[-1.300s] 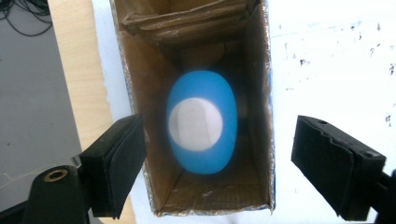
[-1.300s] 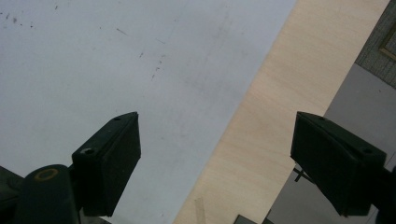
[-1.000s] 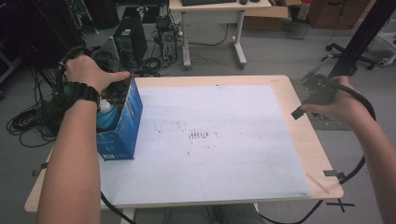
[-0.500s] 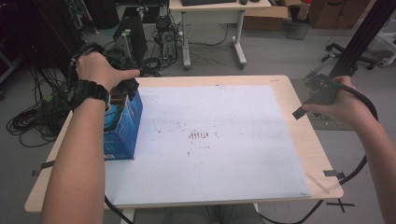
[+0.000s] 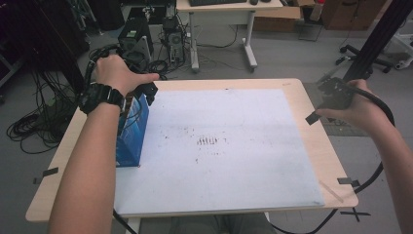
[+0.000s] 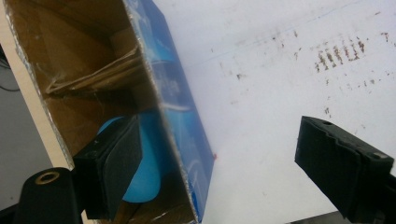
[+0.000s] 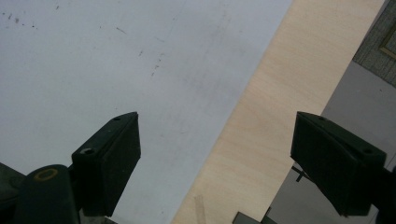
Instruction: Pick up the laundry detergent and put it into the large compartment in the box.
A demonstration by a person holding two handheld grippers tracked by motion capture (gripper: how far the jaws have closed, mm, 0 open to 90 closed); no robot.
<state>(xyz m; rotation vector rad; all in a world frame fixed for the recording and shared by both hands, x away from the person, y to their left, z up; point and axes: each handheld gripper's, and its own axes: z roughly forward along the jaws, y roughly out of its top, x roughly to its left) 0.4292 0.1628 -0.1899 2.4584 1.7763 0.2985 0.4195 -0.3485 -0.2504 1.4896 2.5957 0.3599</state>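
Observation:
A blue cardboard box (image 5: 132, 136) with an open top stands on the left part of the white sheet (image 5: 219, 146). In the left gripper view the box (image 6: 180, 112) shows its brown inside, with a light blue object (image 6: 149, 172) lying at the bottom. My left gripper (image 5: 146, 91) hovers open over the box's far end. One jaw of this gripper (image 6: 222, 140) is over the box's inside and the other over the sheet. My right gripper (image 5: 325, 100) is open above the table's right edge. In its own view the right gripper (image 7: 219, 128) holds nothing.
The wooden table (image 5: 311, 136) shows a bare strip right of the sheet (image 7: 93, 56). Small black tape marks (image 5: 348, 181) sit at its edges. Cables (image 5: 29, 126) and computer cases (image 5: 134, 41) lie on the floor behind, and a black frame post (image 5: 380, 34) rises at the right.
My left hand has lifted from the box's top and shifted toward its far end. The right hand has barely moved.

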